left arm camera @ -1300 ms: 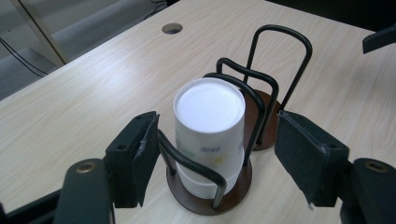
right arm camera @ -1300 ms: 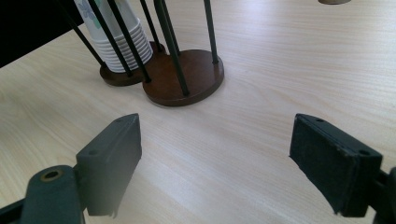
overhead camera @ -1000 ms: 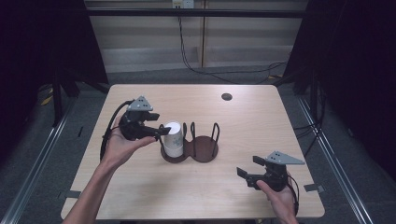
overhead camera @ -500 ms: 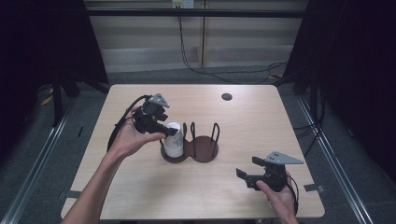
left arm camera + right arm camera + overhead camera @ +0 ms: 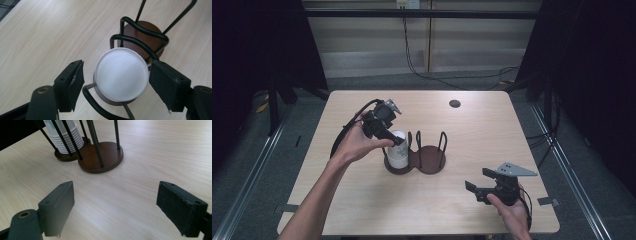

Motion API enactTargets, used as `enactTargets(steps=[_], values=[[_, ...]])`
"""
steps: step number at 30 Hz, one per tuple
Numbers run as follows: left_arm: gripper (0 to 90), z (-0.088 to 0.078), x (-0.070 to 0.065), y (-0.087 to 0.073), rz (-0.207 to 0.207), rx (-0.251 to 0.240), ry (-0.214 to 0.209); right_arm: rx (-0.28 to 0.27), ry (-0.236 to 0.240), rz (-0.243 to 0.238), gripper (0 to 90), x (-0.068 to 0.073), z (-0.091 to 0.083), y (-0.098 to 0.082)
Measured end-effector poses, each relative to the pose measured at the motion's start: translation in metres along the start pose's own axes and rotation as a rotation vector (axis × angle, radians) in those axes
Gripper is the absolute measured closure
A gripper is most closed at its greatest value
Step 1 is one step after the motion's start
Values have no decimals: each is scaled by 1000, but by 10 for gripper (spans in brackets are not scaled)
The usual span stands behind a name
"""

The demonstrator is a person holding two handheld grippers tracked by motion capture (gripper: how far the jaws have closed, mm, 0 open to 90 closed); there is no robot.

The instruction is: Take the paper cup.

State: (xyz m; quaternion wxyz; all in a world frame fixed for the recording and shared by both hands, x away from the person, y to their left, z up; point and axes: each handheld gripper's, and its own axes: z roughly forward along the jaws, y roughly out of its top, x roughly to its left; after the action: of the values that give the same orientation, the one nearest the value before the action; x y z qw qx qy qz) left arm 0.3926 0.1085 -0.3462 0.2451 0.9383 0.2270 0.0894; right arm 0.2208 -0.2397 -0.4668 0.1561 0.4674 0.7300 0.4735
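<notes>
Over the last second the left gripper (image 5: 393, 138) has been swinging from the left side of the white cup stack (image 5: 397, 156) up and round to a spot above it, so that it is now pointing down at the stack from the far left side; in the earliest frame it was sitting level beside the stack with its jaws close against it. Its jaws have just been opening. In the left gripper view they are standing apart on either side of the stack's round white top (image 5: 121, 74), with a clear gap on the left and the right pad just beside the rim, so they are spread around the stack and not pinching it.

The cup stack is sitting in the left-hand well of the brown double holder (image 5: 430, 159), inside its black wire loops, near the middle of the wooden table (image 5: 492, 130). It is standing upright in the same place as in both earlier frames. The holder's right-hand well is showing its bare wooden base (image 5: 105, 155).

The right gripper (image 5: 477, 180) is resting low near the table's near right corner, held in the right hand (image 5: 511, 212), just where it was a second ago. Its jaws are spread wide with only bare tabletop between them, aimed towards the holder, which is standing well apart from them.

A small dark disc (image 5: 455, 103) is lying on the far part of the table, unmoved.
</notes>
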Motion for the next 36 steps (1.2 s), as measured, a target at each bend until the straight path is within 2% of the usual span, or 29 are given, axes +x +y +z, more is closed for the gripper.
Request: enactTargets(steps=[4, 6, 12, 15, 16, 17, 19, 20, 22, 23, 28, 30, 31, 36], values=[[272, 4, 0, 1, -3, 16, -18, -1, 0, 0, 143, 0, 0, 0], [272, 7, -1, 1, -3, 27, -12, 0, -1, 3, 143, 0, 0, 0], [243, 12, -1, 3, 27, 69, -14, 2, 2, 2, 142, 0, 0, 0], [244, 14, 0, 3, 20, 76, -18, -1, -2, 9, 137, 0, 0, 0], [245, 15, 1, 3, 30, 80, -16, 0, -3, 8, 137, 0, 0, 0], [247, 16, 2, 3, 19, 81, -27, 1, -2, 11, 137, 0, 0, 0], [247, 18, 0, 3, 16, 78, -23, -1, -3, 12, 137, 0, 0, 0], [248, 18, 1, 4, 33, 95, -27, 1, -1, 10, 137, 0, 0, 0], [251, 21, 1, 4, 26, 90, -30, 1, -2, 10, 137, 0, 1, 0], [251, 22, 1, 4, 34, 104, -34, 1, -4, 10, 137, 0, 1, 0], [253, 26, -1, 4, 26, 117, -26, 5, -9, 19, 137, -1, 1, 0], [294, 27, -1, 5, 46, 125, -39, 4, -11, 19, 137, -1, 0, 0], [327, 27, -2, 4, 40, 116, -31, 3, -11, 18, 136, -1, 0, -1], [333, 27, 0, 5, 32, 119, -36, 9, -8, 25, 136, -1, 1, -1]])
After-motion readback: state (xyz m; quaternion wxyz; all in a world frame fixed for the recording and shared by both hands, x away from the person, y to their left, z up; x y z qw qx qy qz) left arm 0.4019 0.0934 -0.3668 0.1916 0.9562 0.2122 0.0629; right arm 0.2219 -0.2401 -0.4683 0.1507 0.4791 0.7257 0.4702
